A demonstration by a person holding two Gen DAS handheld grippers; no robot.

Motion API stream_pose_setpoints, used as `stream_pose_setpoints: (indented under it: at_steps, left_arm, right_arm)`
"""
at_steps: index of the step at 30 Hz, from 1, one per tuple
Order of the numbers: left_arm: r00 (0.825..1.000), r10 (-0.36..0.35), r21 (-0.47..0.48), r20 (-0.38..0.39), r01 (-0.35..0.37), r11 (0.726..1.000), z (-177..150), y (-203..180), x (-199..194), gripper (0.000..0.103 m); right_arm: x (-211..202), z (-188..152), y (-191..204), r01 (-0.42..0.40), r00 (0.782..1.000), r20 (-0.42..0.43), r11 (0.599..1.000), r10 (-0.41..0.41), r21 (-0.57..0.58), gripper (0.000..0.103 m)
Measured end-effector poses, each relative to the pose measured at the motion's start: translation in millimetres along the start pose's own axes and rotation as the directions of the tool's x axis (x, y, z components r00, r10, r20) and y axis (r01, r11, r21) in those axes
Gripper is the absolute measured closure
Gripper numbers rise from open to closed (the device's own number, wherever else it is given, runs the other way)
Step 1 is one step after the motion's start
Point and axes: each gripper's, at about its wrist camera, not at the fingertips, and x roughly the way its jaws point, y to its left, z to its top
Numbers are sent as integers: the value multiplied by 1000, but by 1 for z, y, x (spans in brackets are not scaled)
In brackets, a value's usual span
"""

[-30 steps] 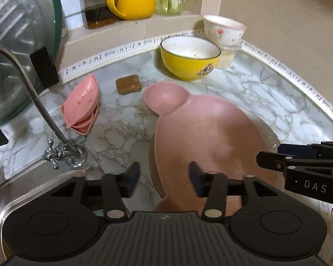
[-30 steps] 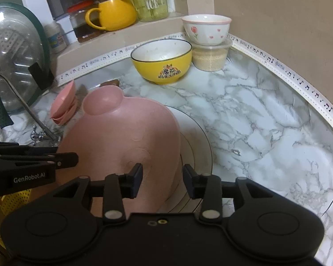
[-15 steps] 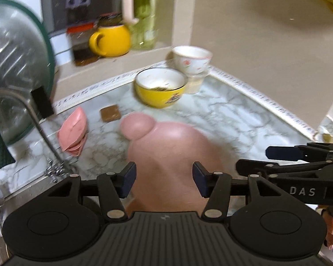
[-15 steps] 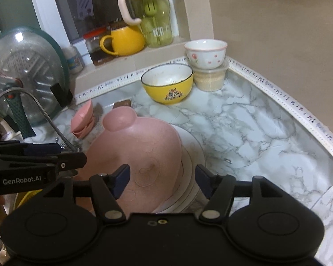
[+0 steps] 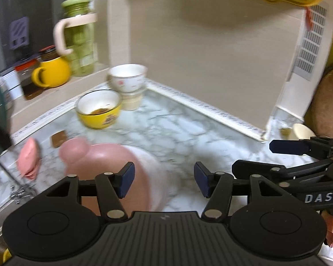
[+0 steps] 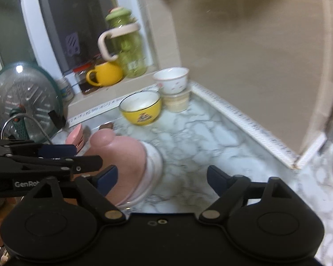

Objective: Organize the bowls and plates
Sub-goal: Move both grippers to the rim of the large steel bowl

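A pink mouse-shaped plate lies on a stack of white plates on the marble counter; it also shows in the right wrist view on the white plates. A yellow bowl stands behind it, beside a white flowered bowl on a tub. My left gripper is open and empty, raised above the plates. My right gripper is open and empty, raised to the right of the stack; it also shows in the left wrist view.
Pink small dishes and a faucet are at the left. A glass lid, yellow mug and green jar stand by the window sill. A tiled wall corner juts out on the right.
Both grippers have lifted up and back from the pink plate and swung right. The right jaws opened wider. The pink plate stays on the white stack.
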Motion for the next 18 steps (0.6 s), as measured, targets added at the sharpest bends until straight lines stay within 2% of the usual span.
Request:
stream_pose_setpoints:
  at_steps: [5,7,11,18]
  left_arm:
    - [998,-59,59,15,58,997,10,-40,2,39]
    - [996,-87,80,23,85,993,15,-58,2,33]
    - [990,-137,129,39,131,983,24,-95,3,28]
    - [968,-251,227,14,241,943,31,-176,17,27]
  right_arm:
    - [-33,-2,-30,47,998,38,998,-49,38,9]
    - [-47,-4,-42,75,996,51,996,-77,52,9]
    - [-75,-11,-73,136,988,66,988,-142,79,8]
    - [-119,-27,-137,298,949,50,940,-310,165,8]
